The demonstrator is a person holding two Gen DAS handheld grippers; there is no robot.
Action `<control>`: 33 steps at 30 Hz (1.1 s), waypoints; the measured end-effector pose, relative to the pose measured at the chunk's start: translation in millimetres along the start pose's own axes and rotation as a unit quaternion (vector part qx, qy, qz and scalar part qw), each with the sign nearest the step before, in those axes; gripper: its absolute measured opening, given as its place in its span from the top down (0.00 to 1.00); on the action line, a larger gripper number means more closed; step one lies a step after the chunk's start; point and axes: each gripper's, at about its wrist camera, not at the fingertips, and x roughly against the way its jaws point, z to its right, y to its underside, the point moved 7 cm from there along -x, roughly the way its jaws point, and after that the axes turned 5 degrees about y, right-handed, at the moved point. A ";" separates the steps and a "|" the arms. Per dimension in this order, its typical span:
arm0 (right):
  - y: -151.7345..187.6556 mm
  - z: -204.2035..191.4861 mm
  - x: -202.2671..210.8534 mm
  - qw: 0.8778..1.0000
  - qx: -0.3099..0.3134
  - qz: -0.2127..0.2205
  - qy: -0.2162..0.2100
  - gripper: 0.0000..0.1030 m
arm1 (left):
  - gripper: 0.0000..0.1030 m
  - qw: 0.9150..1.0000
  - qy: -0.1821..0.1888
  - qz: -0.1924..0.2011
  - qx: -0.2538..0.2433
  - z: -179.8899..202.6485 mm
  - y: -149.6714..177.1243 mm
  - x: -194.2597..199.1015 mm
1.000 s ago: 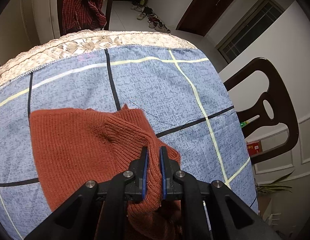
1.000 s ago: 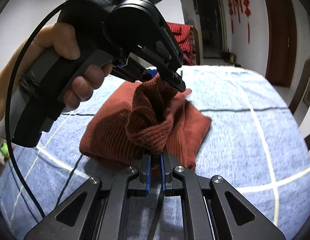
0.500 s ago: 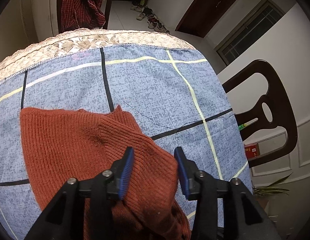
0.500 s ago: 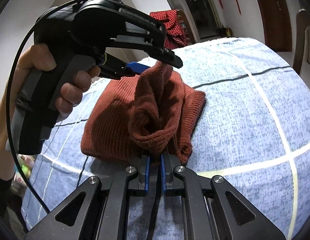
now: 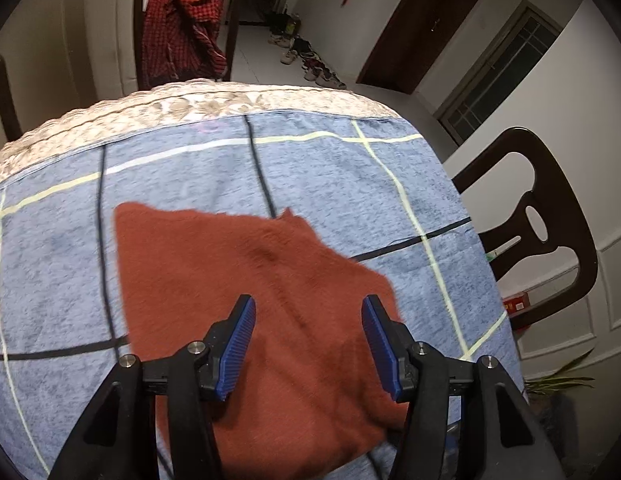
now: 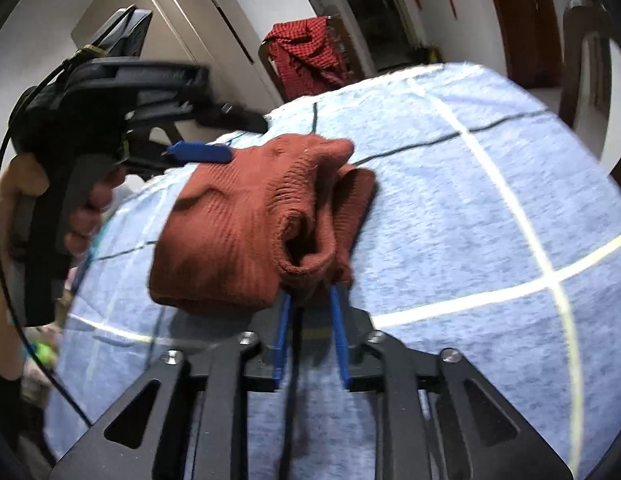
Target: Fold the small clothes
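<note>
A rust-orange knit garment (image 5: 238,272) lies folded on the blue checked tablecloth (image 5: 318,176). My left gripper (image 5: 308,304) hovers over its near part. Its jaws stand wide and are still opening, and the blue pads (image 5: 236,344) touch nothing. In the right wrist view the garment (image 6: 238,224) is a bunched heap with a rolled cuff facing the camera. My right gripper (image 6: 309,300) is at that cuff with its jaws opening, and the cuff's edge sits loose at the tips. A hand holds the left gripper (image 6: 246,140) above the garment's far left corner.
A chair draped with a red plaid shirt (image 5: 182,20) stands behind the table's lace edge (image 5: 190,108). A dark wooden chair (image 5: 542,248) is close on the right. Shoes (image 5: 306,56) lie on the floor beyond. A black cable (image 6: 14,240) hangs from the left gripper.
Both grippers were shut on the lifted garment. The left one opened, let go and drew back, and the cloth dropped flat. The right jaws have now parted at the cuff.
</note>
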 end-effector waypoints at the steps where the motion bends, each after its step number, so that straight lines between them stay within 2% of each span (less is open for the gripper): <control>1: -0.6 1.3 3.2 1.000 0.005 0.006 0.010 0.77 | 0.44 1.000 -0.004 0.005 0.000 -3.8 3.1 2.8; 7: -9.7 -3.7 19.5 0.996 0.041 0.042 0.060 0.77 | 0.44 0.999 -0.043 0.031 -0.011 -23.8 26.5 16.3; 11: -21.0 -17.1 28.4 0.994 0.061 0.069 0.066 0.77 | 0.44 0.997 -0.059 0.046 -0.023 -27.4 41.6 23.1; 19: -39.2 -37.3 15.9 0.989 0.094 0.079 0.082 0.77 | 0.44 0.983 -0.144 0.097 -0.054 -33.1 66.8 38.9; 24: -44.7 -39.2 4.7 0.989 0.097 0.072 0.082 0.77 | 0.44 0.981 -0.150 0.112 -0.043 -42.0 82.6 43.6; 27: -47.2 -37.8 -3.3 0.991 0.092 0.065 0.078 0.77 | 0.44 0.975 -0.175 0.125 -0.061 -42.6 89.0 46.5; 33: -52.3 -42.8 -10.2 0.991 0.096 0.072 0.061 0.77 | 0.44 0.975 -0.167 0.135 -0.059 -43.5 98.2 49.1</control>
